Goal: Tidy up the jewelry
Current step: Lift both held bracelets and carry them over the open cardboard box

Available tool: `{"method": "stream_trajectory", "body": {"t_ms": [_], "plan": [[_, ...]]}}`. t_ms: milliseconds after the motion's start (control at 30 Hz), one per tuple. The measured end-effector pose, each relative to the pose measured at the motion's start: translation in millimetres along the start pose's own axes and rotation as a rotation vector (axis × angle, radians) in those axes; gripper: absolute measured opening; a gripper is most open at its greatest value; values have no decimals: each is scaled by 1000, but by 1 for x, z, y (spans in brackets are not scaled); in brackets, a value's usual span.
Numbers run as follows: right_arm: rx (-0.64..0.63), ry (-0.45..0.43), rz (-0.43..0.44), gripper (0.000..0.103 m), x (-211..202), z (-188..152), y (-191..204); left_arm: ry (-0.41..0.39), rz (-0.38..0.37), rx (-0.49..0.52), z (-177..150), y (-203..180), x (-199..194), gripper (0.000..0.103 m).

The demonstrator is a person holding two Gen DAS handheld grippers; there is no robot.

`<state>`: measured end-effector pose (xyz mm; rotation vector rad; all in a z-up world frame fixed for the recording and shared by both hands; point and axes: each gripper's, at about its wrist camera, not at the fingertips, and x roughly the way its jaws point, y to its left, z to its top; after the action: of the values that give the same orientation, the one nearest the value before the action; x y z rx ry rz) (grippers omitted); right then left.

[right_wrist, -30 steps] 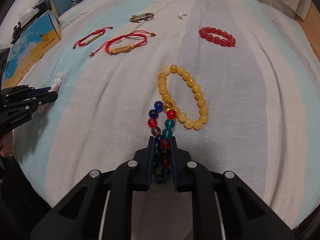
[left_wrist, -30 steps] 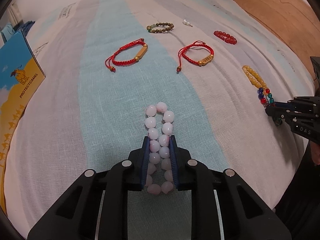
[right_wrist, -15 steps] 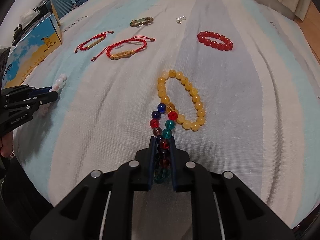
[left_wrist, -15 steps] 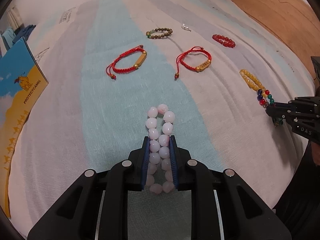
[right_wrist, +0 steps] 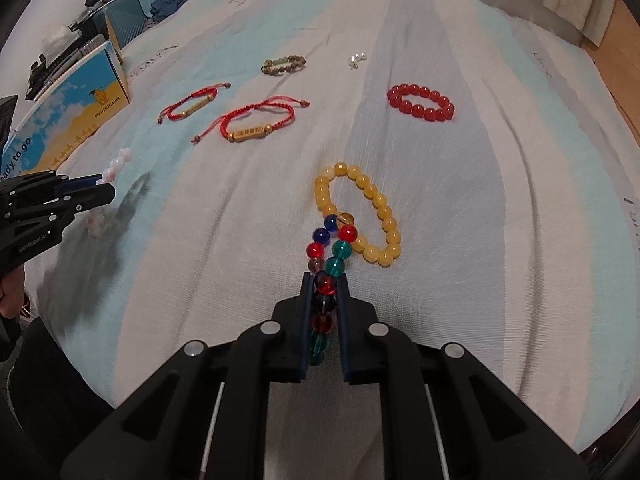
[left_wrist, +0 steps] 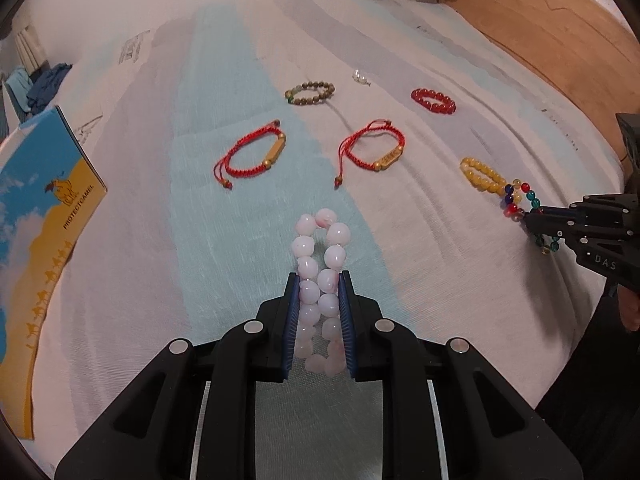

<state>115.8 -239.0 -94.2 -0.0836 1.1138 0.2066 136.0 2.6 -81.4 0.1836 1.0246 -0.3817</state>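
My left gripper (left_wrist: pixel 319 280) is shut on a pink bead bracelet (left_wrist: pixel 320 256), squeezed into a long loop that sticks out past the pads above the striped bedsheet (left_wrist: pixel 160 280). My right gripper (right_wrist: pixel 324 280) is shut on a multicolour glass bead bracelet (right_wrist: pixel 330 248) of red, blue and teal beads, lifted just in front of a yellow bead bracelet (right_wrist: pixel 360 212) lying flat. In the left wrist view the right gripper (left_wrist: pixel 532 218) shows at the right edge with those beads (left_wrist: pixel 516 200). The left gripper (right_wrist: pixel 108 188) with the pink beads (right_wrist: pixel 118 162) shows at the left of the right wrist view.
On the sheet farther off lie two red cord bracelets (left_wrist: pixel 252 156) (left_wrist: pixel 374 150) with gold bars, a brown bead bracelet (left_wrist: pixel 310 93), a red bead bracelet (left_wrist: pixel 434 101) and a small clear piece (left_wrist: pixel 360 77). A blue and yellow box (left_wrist: pixel 36 208) stands at left. Wooden floor (left_wrist: pixel 560 20) lies beyond the bed.
Both grippers have risen with their bracelets; the sheet and the other jewelry look farther away. The pink and multicolour loops now hang off the sheet.
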Motion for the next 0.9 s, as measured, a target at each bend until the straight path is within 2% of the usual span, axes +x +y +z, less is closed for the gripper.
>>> {"method": "stream_trajectory", "body": {"t_ms": [367,900], "plan": [[-15,-40,-1,9,-26,5,10,-34,2,-3,4,-1,-27,18],[-49,-113,1,9,-75,34,34,-86,28,-19,17,12,-81,18]]}}
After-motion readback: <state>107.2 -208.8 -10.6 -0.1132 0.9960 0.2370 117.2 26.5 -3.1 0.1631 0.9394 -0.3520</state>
